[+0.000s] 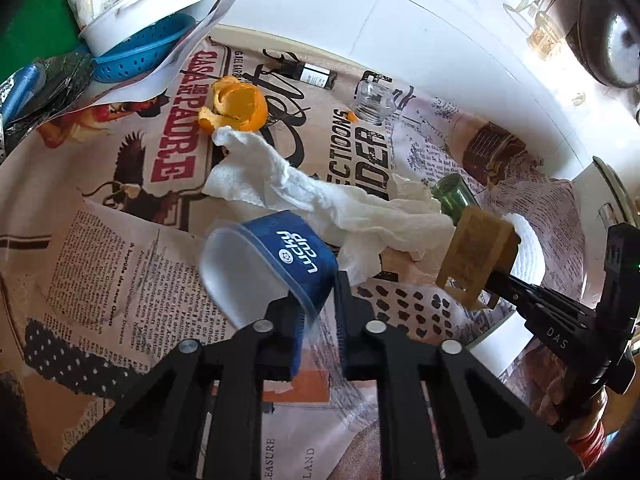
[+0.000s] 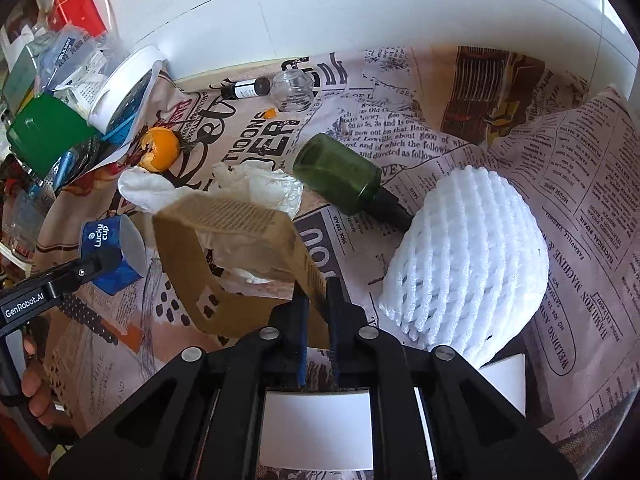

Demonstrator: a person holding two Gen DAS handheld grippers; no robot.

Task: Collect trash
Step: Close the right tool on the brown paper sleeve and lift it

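My left gripper (image 1: 316,304) is shut on the wall of a blue and white "Lucky cup" paper cup (image 1: 280,256), which lies tipped on its side just above the newspaper-print tablecloth (image 1: 120,248). My right gripper (image 2: 317,300) is shut on one edge of a folded brown cardboard piece (image 2: 240,240). The same cup (image 2: 108,248) shows at the left of the right wrist view, held by the left gripper (image 2: 98,264). The cardboard (image 1: 476,256) and the right gripper (image 1: 500,278) appear at the right of the left wrist view.
On the cloth lie a crumpled paper towel (image 1: 288,188), orange peel (image 1: 240,104), a green bottle (image 2: 340,172), a white foam fruit net (image 2: 468,256), a small glass jar (image 2: 294,90) and a black vial (image 2: 246,88). Cluttered containers (image 2: 48,136) fill the left side. A white wall (image 2: 360,8) stands behind.
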